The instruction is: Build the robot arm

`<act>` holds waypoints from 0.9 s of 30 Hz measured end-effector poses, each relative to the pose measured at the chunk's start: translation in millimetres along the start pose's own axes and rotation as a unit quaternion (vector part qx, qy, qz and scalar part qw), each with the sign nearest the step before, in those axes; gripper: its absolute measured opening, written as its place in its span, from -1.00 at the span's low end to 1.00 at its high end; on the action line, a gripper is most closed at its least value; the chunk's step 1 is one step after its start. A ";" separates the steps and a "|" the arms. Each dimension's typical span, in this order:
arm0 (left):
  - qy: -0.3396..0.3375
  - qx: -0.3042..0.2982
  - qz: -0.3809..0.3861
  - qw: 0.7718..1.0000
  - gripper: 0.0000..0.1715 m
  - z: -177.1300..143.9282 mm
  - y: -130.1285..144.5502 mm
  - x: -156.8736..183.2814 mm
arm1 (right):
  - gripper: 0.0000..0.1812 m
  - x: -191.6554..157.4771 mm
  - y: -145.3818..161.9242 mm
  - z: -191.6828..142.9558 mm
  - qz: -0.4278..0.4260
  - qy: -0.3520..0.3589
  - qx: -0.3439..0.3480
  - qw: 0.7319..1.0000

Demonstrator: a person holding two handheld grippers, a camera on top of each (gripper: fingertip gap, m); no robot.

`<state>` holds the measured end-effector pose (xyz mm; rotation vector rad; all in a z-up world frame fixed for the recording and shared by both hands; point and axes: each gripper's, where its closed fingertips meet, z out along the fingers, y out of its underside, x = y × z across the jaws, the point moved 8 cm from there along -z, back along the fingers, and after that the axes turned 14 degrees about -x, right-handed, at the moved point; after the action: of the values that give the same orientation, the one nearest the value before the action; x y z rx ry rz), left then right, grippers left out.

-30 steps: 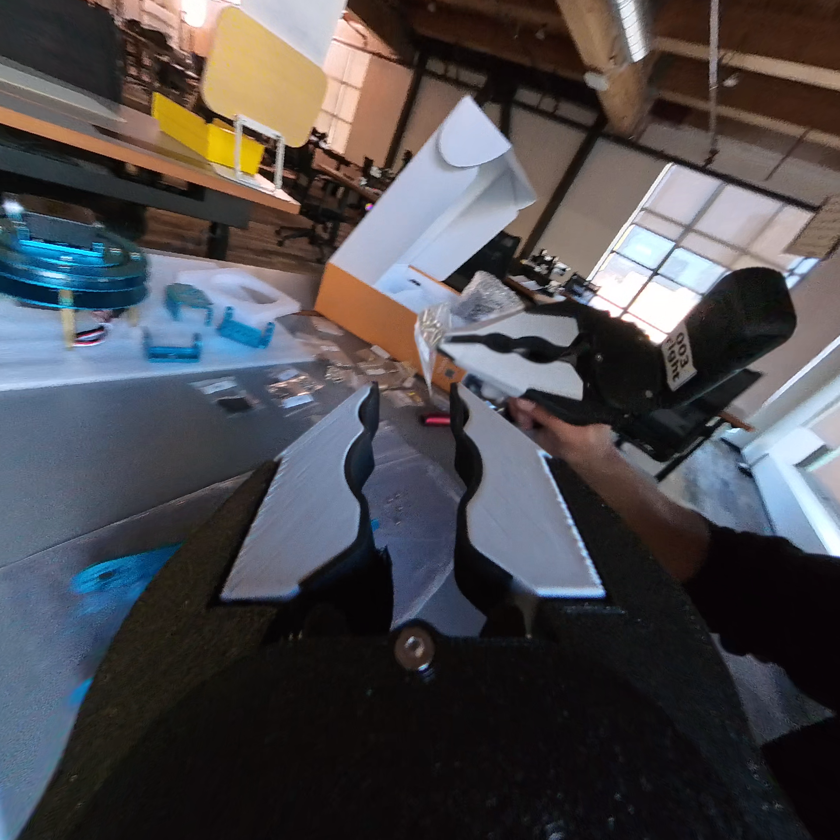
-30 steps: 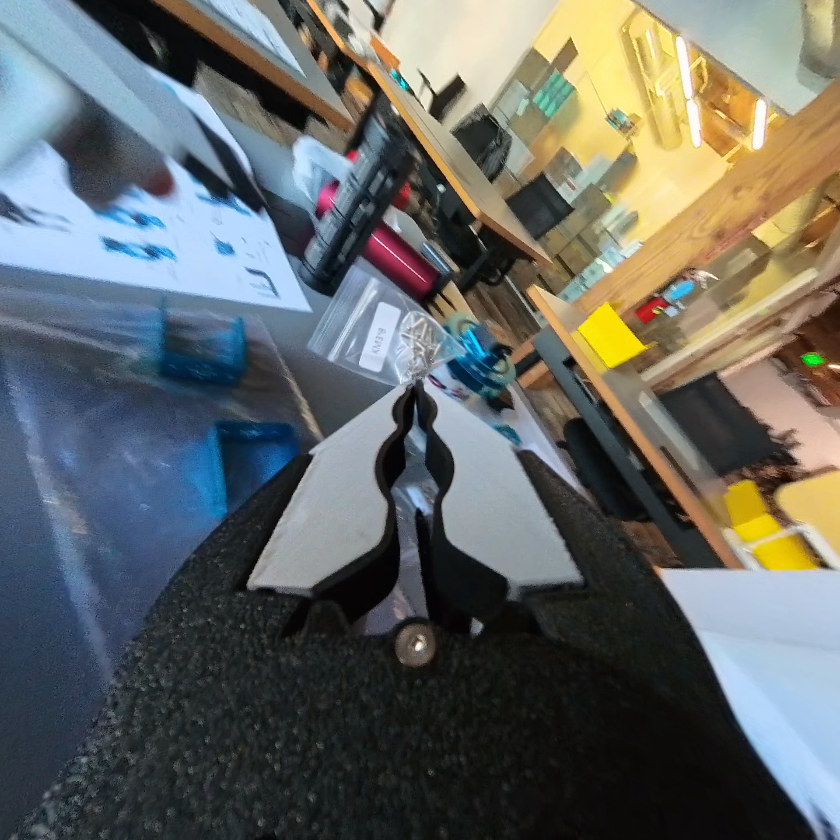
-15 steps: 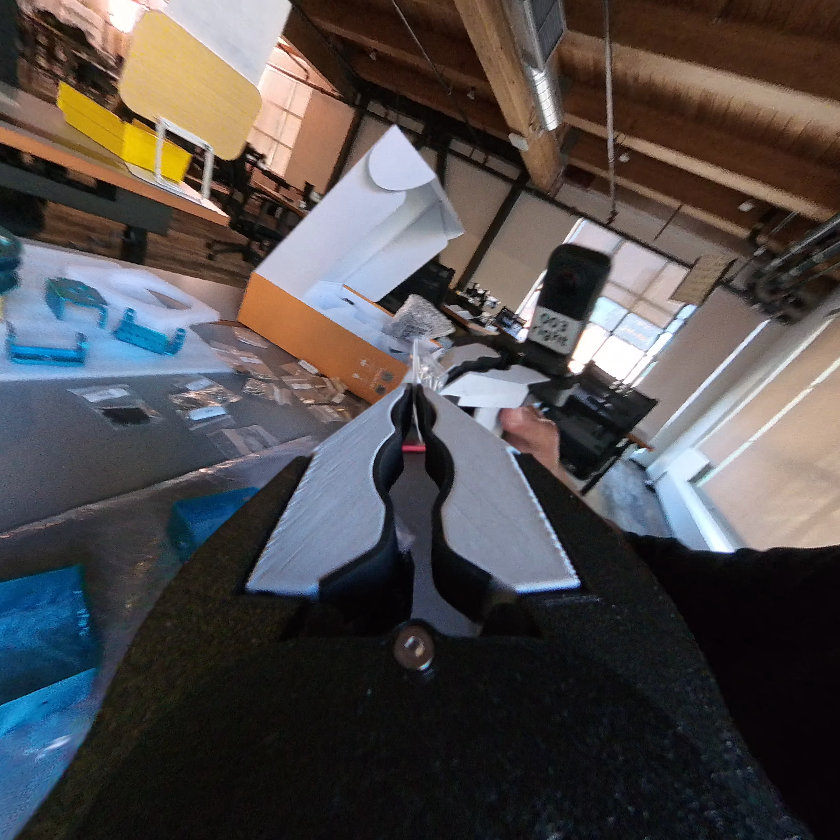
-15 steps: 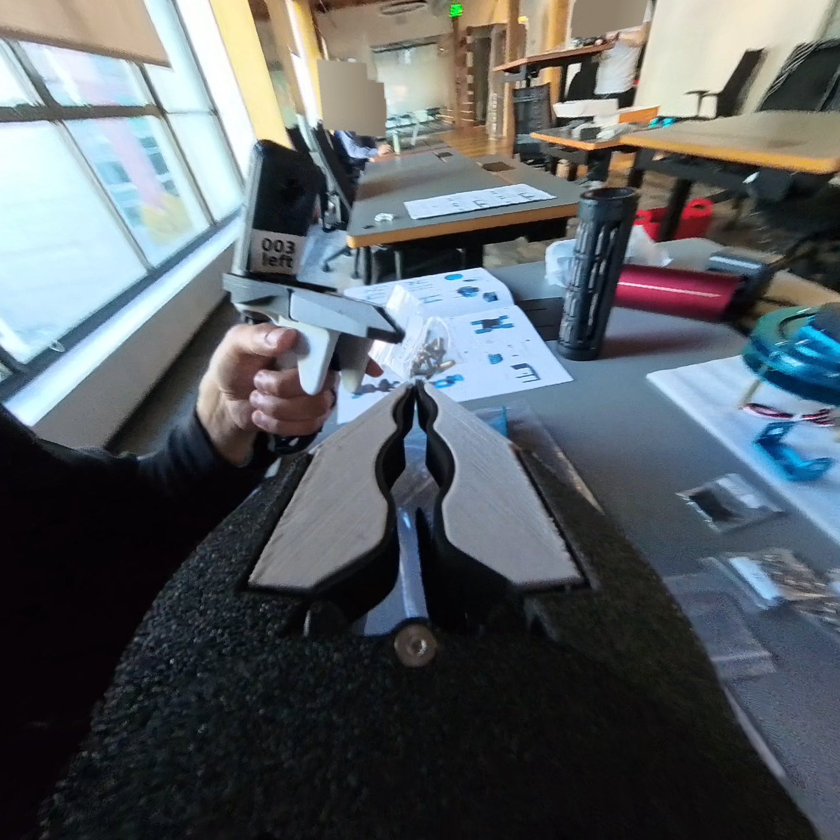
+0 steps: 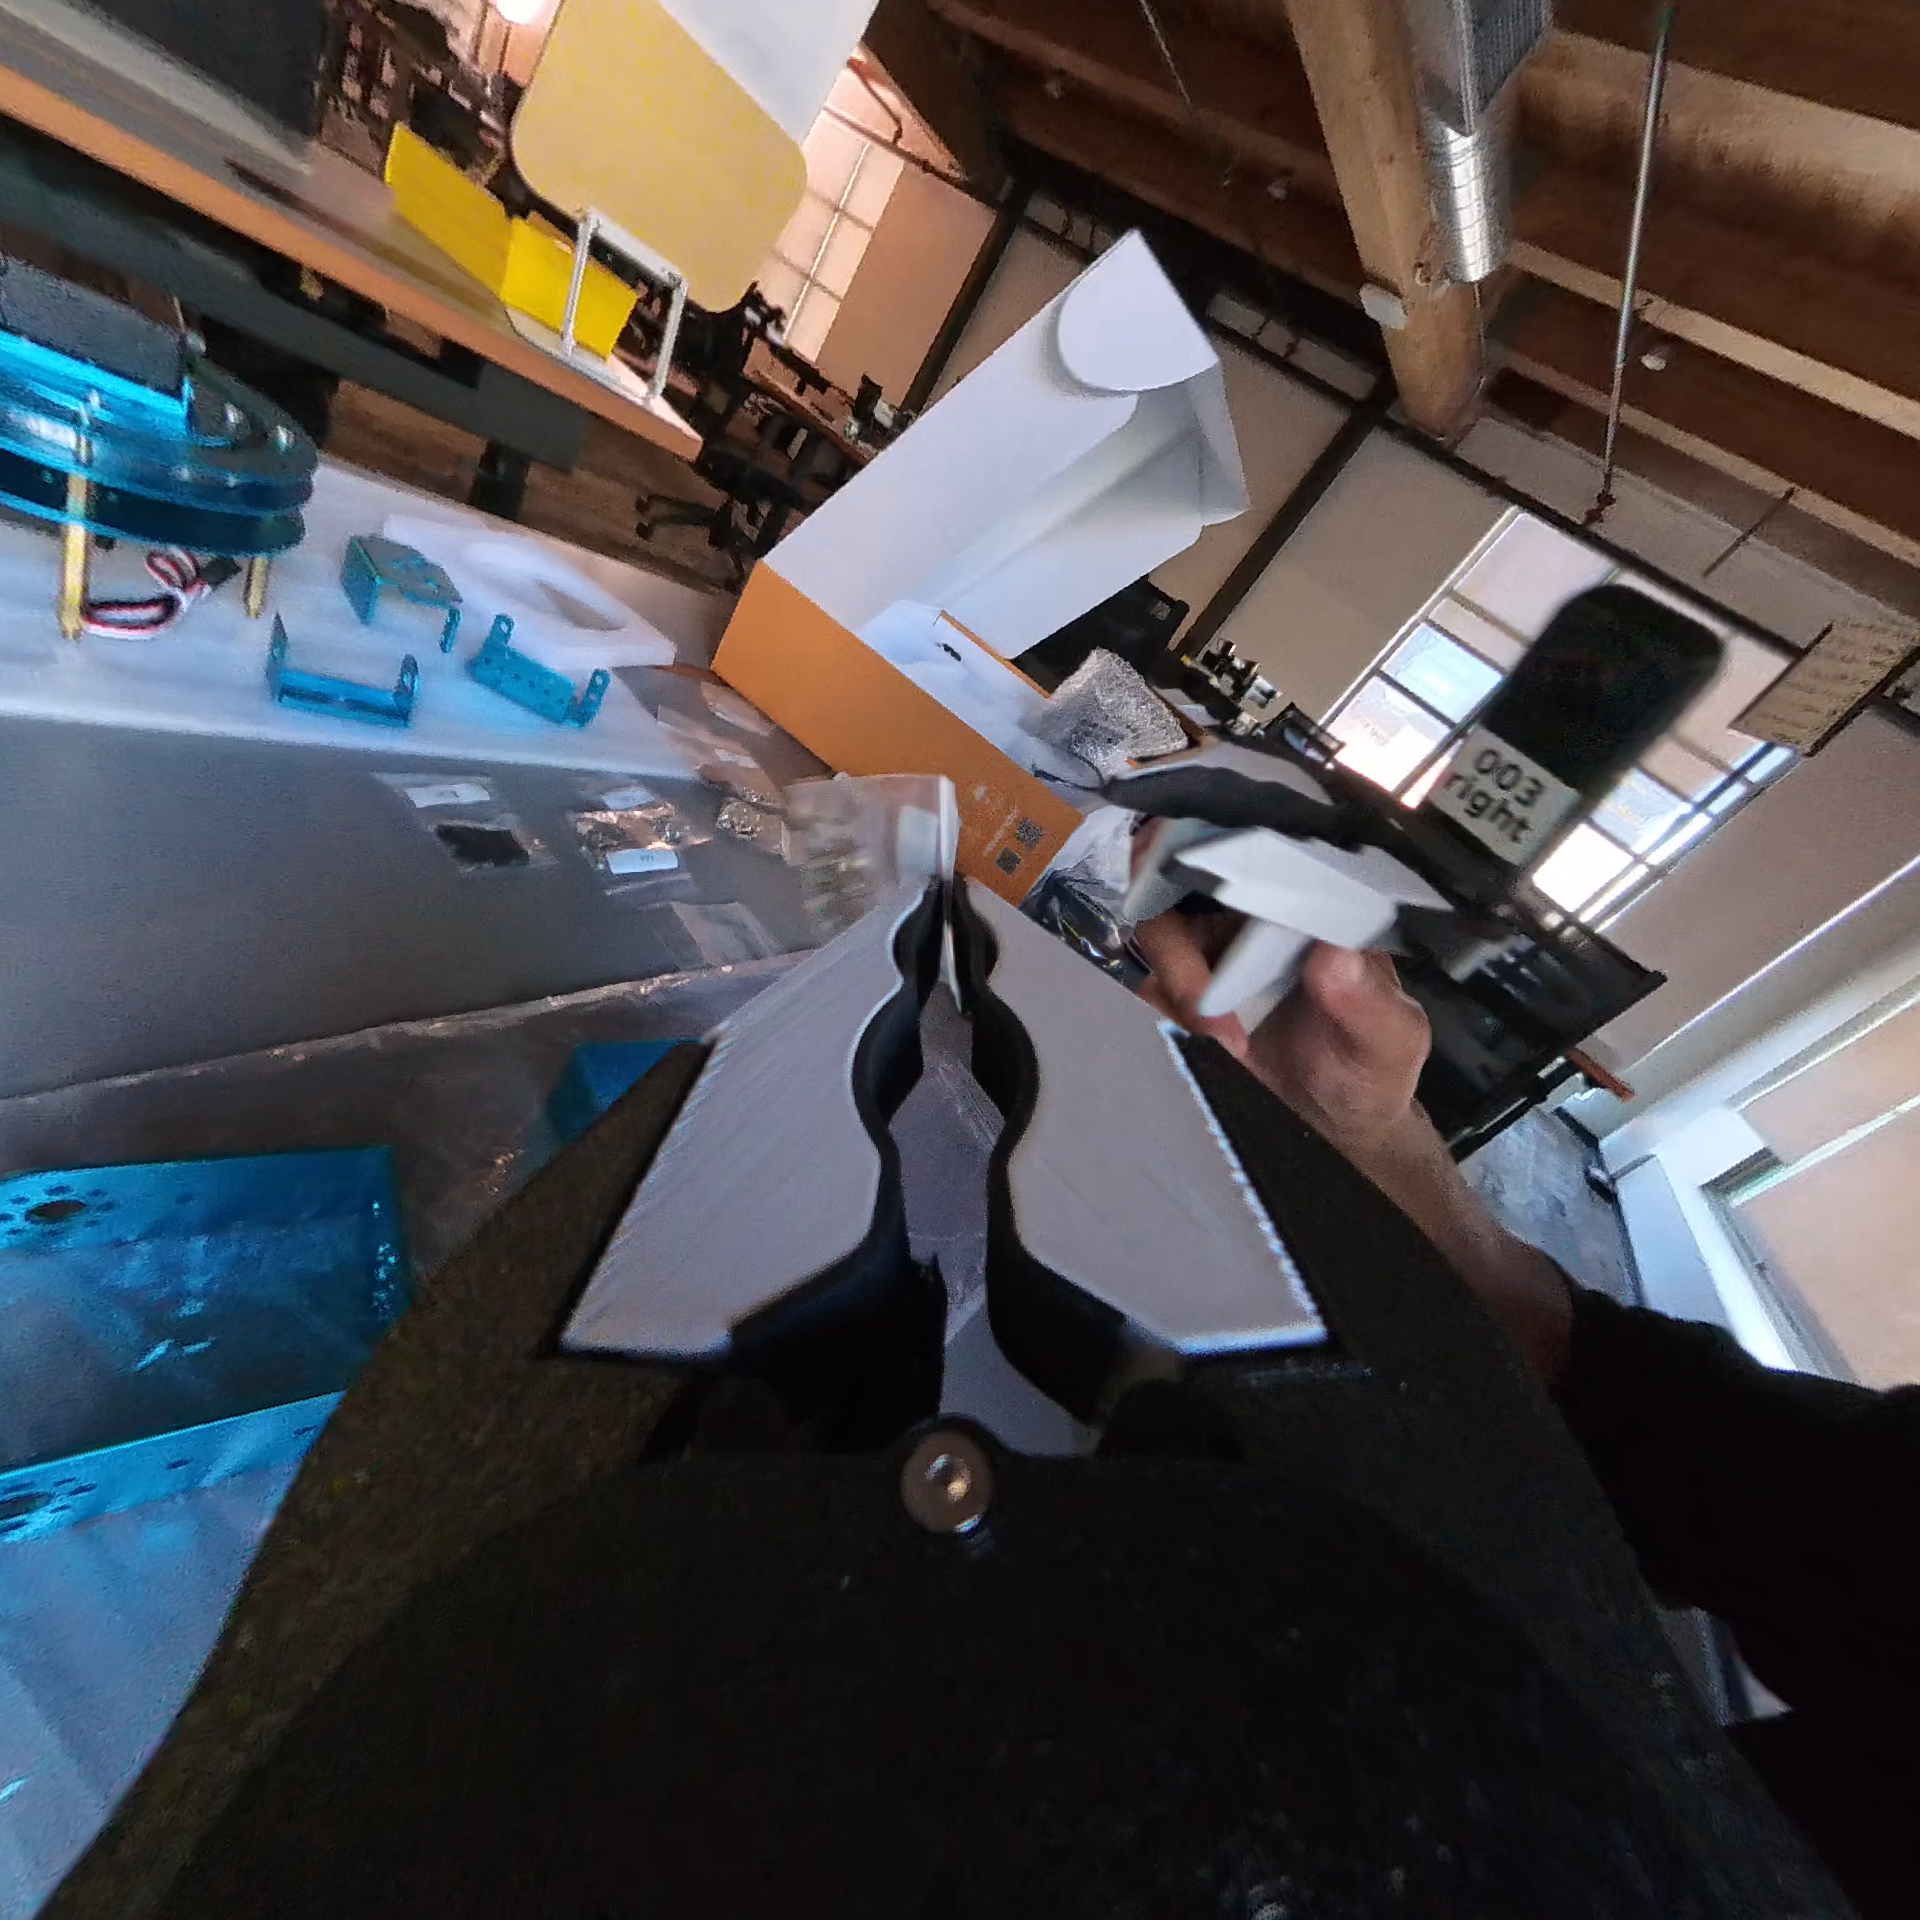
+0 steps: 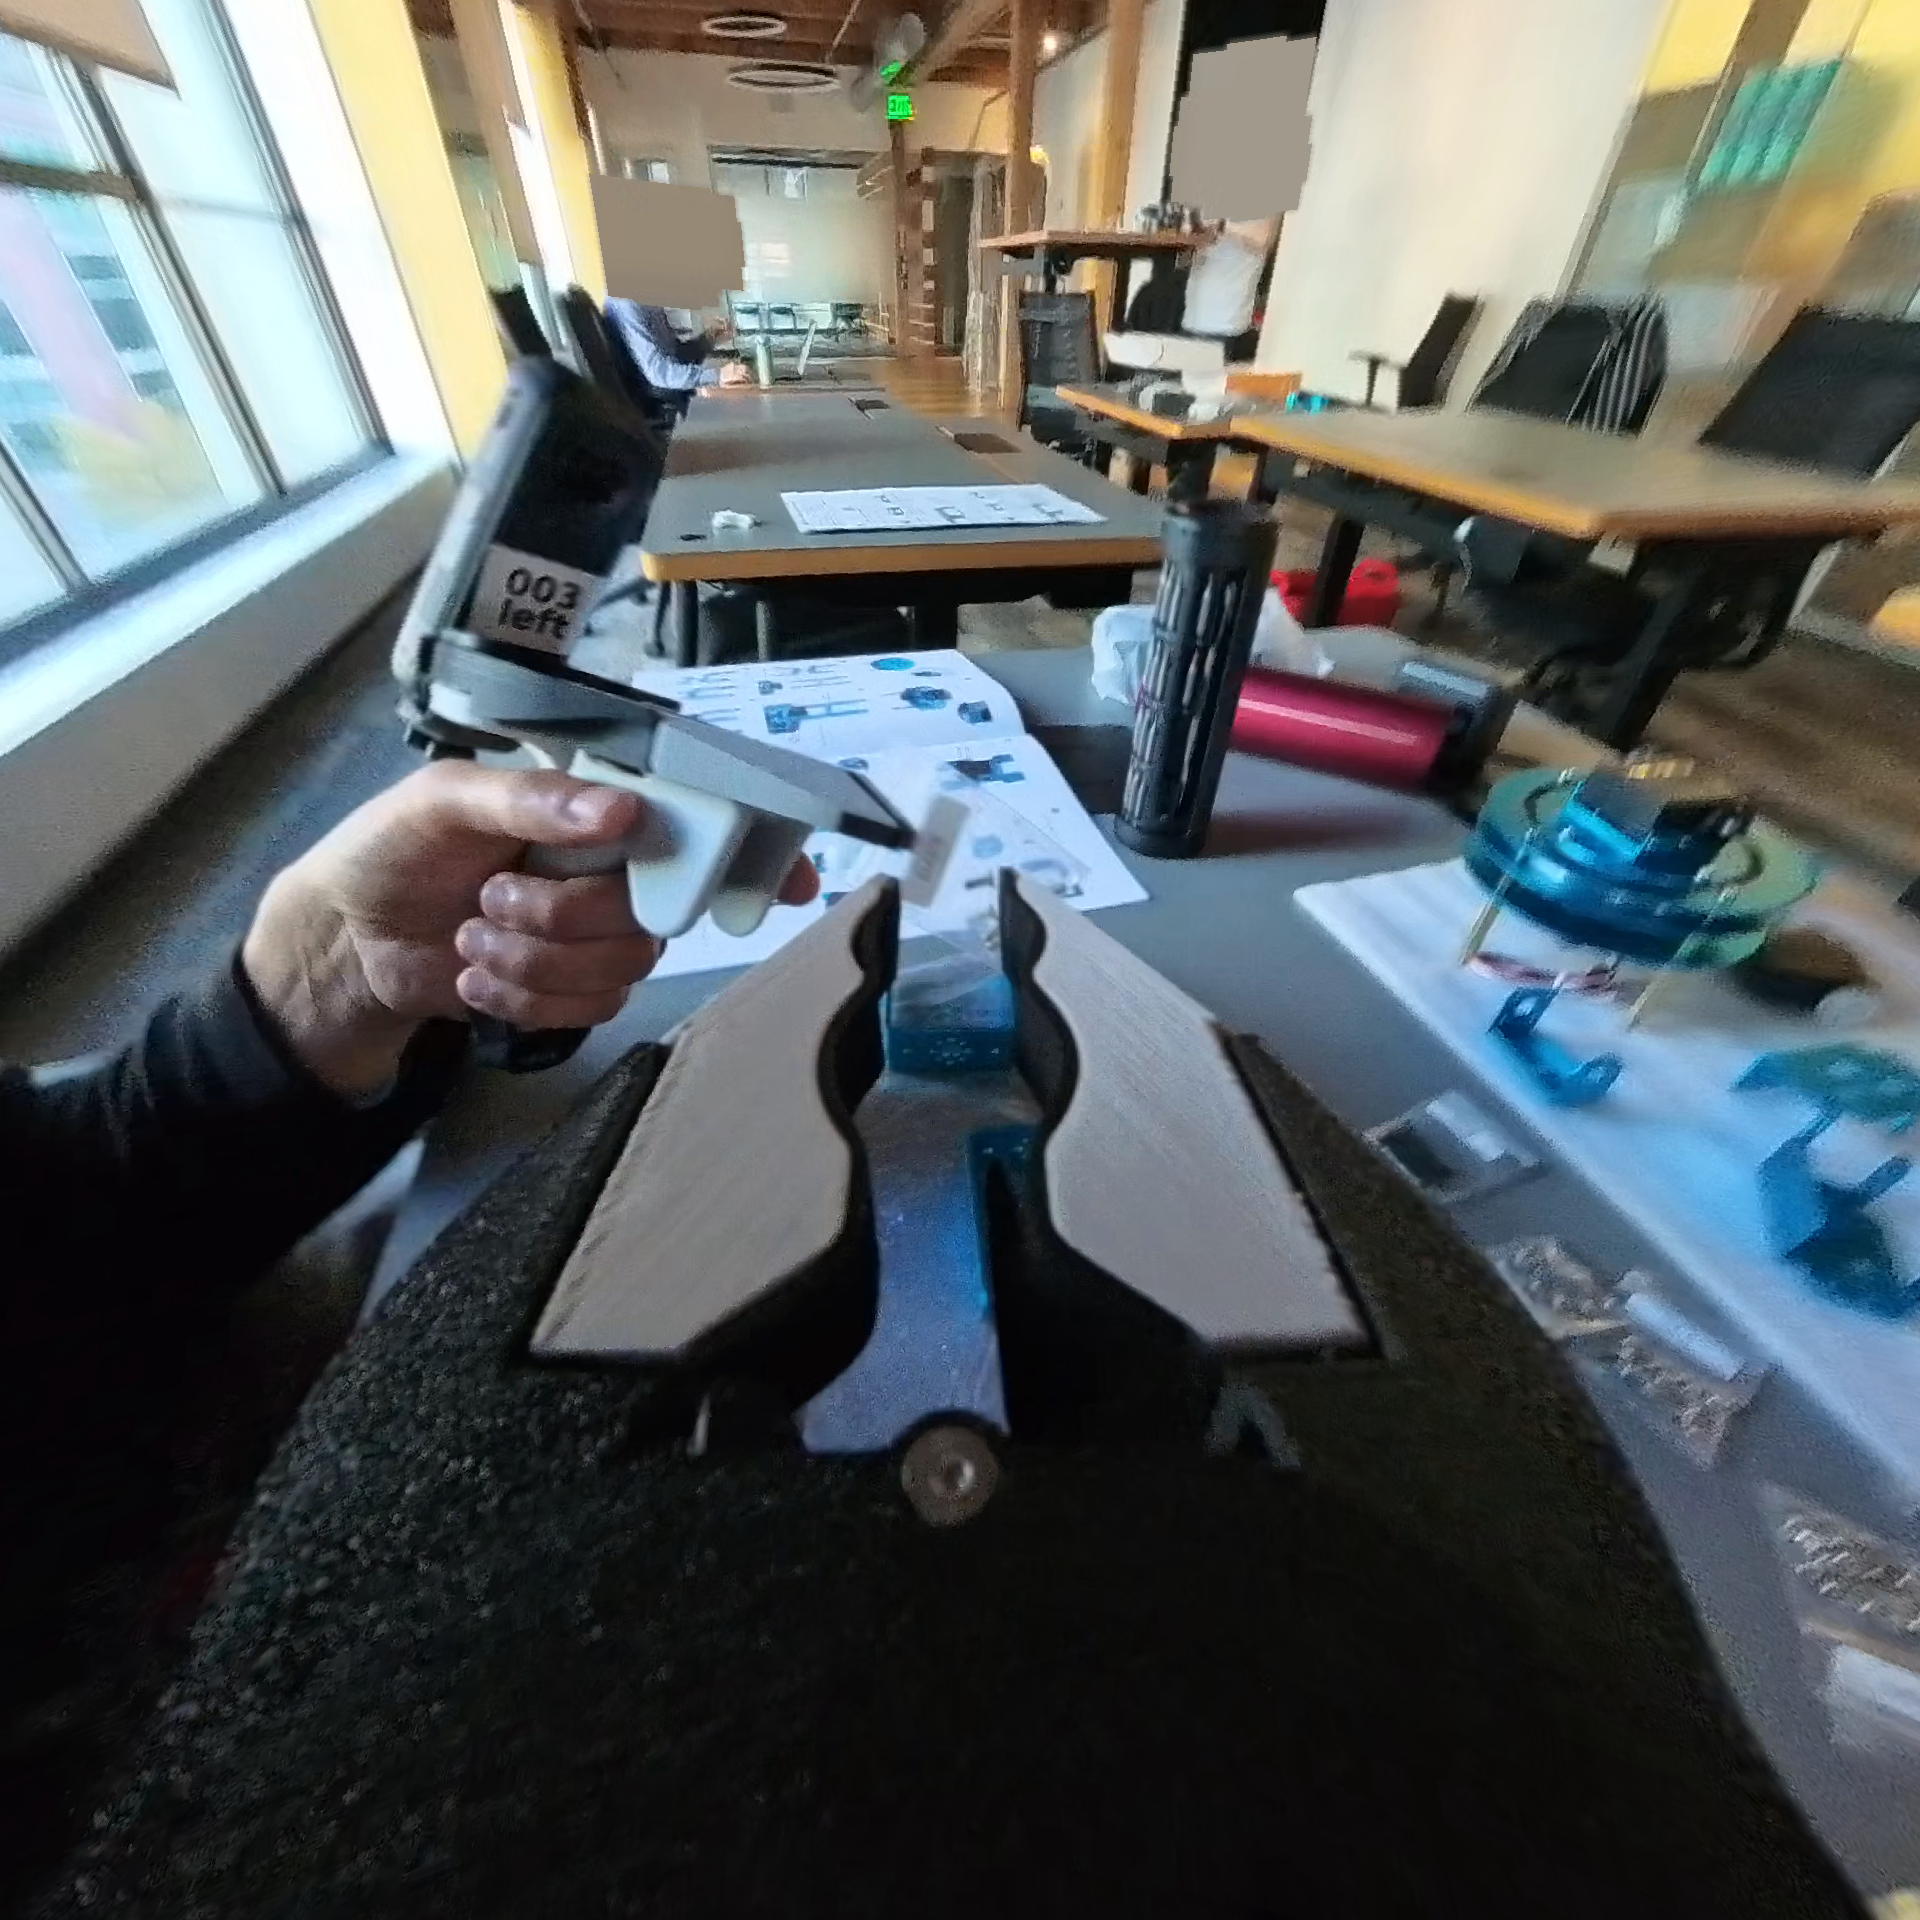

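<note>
Clear plastic, a small bag point(image 5: 868, 836) of what look like screws, is pinched at one edge between the tips of the left gripper point(image 5: 948, 896), whose fingers are pressed together on it; the bag hangs in the air above the grey surface point(image 5: 260, 831). Just beside it, the right gripper point(image 6: 943, 891) has its fingers parted a little and grips nothing, with the bag's white label point(image 6: 935, 852) right in front of its tips. On the surface below lie blue metal brackets point(image 5: 332, 686), more small bags point(image 5: 623, 836), an open instruction booklet point(image 6: 883, 727) and an orange and white box point(image 5: 883, 686). My judgement: the hold is thin, on slippery film at the very edge, so a tug or a swing could let the bag slip free and drop among the other bags.
</note>
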<state>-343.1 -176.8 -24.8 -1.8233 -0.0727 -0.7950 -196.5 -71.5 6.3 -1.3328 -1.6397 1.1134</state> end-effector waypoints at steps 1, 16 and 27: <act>0.005 -0.002 -0.012 1.000 -1.00 3.4 2.0 -2.5 | -0.76 -6.8 -0.5 2.0 -0.026 -0.006 -0.003 1.000; 0.147 -0.006 -0.106 0.983 -1.00 30.1 26.6 -1.8 | -0.80 -12.3 30.5 41.0 -0.012 -0.033 -0.109 0.993; 0.094 -0.019 -0.040 0.995 -1.00 19.1 41.7 -11.0 | -0.85 -15.7 49.0 52.9 -0.038 -0.084 -0.143 0.985</act>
<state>-325.2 -173.9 -68.3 -1.7822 -0.0094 -1.0267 -225.3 -91.8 -58.5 -1.3703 -2.0172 0.9952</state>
